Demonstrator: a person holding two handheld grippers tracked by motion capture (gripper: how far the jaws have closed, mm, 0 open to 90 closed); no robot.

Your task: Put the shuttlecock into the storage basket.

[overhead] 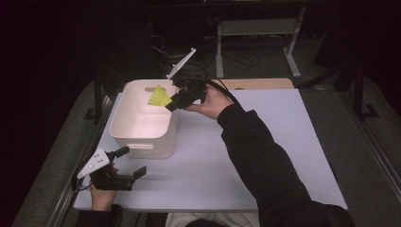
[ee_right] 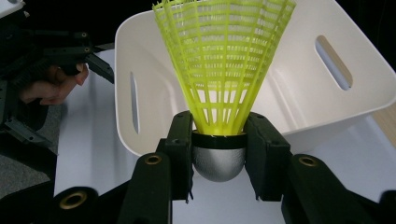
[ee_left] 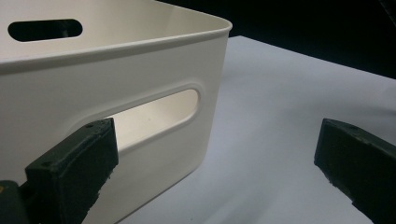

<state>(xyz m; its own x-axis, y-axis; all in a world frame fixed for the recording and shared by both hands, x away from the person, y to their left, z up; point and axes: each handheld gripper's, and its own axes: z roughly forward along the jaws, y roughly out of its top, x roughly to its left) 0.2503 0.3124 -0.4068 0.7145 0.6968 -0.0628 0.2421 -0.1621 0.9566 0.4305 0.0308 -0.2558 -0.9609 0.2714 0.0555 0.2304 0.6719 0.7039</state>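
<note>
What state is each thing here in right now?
Shuttlecock: held by its base, skirt over the bin.
White bin: upright, open, nothing seen inside.
Right gripper: shut on the shuttlecock.
Left gripper: open, holding nothing, beside the bin.

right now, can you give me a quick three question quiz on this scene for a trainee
1. True or false: the right gripper has its jaws closed on the yellow shuttlecock.
2. Where is the white bin on the table? A) right half B) left half C) hanging off the near edge
3. Fill in: the left gripper, near the bin's slotted handle, has its jaws ____.

Key: 1 true, the jaws clamp the shuttlecock's grey base. 2 B. 3 open, with nothing between them.
</note>
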